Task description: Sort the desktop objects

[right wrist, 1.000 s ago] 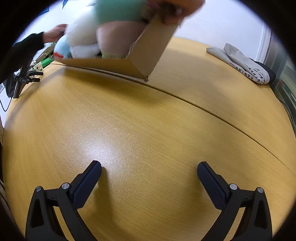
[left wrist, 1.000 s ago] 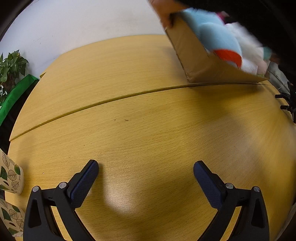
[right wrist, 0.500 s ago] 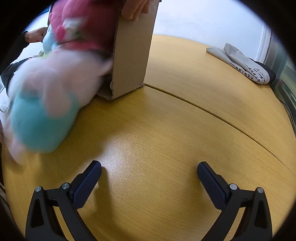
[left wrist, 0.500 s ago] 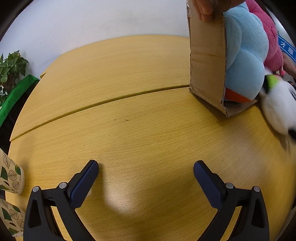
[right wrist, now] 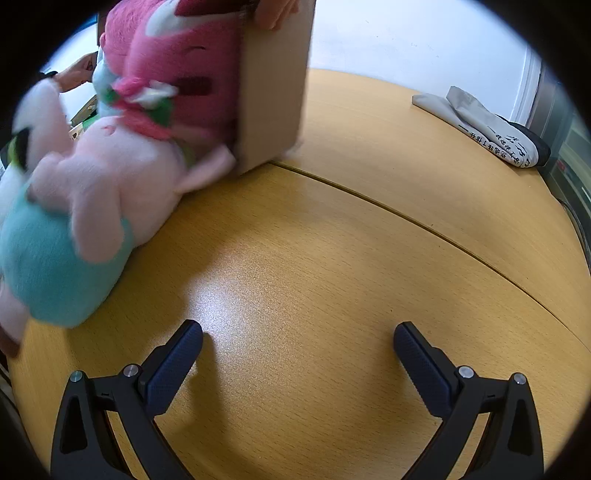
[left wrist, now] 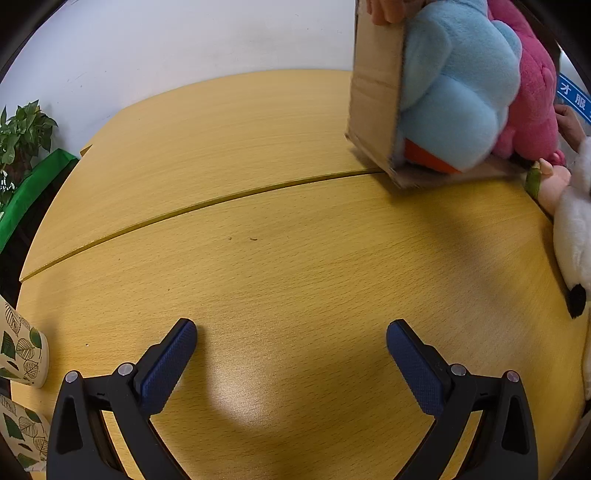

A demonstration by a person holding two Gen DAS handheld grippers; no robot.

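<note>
A person's hand (left wrist: 382, 13) tips a cardboard box (left wrist: 373, 96) on its side on the wooden table (left wrist: 258, 236). Plush toys spill from it: a light blue one (left wrist: 458, 92) and a pink one (left wrist: 532, 96) still in the box, a white one (left wrist: 574, 236) lying at the right edge. In the right wrist view the box (right wrist: 273, 92) stands at top left, with the pink plush (right wrist: 173, 62), a pale pink plush (right wrist: 118, 184) and a teal plush (right wrist: 55, 266) tumbled out. My left gripper (left wrist: 291, 354) and right gripper (right wrist: 297, 354) are both open and hold nothing, well short of the toys.
Two leaf-patterned paper cups (left wrist: 18, 350) stand at the left edge, with a potted plant (left wrist: 22, 133) and green cloth beyond. A folded grey-white bag (right wrist: 487, 129) lies at the table's far right. A seam (right wrist: 424, 229) crosses the tabletop. A second hand (right wrist: 75, 75) is at the far left.
The box has been tipped from flat onto its side. Plush toys have fallen out onto the table and spread toward me. Neither gripper has moved.
</note>
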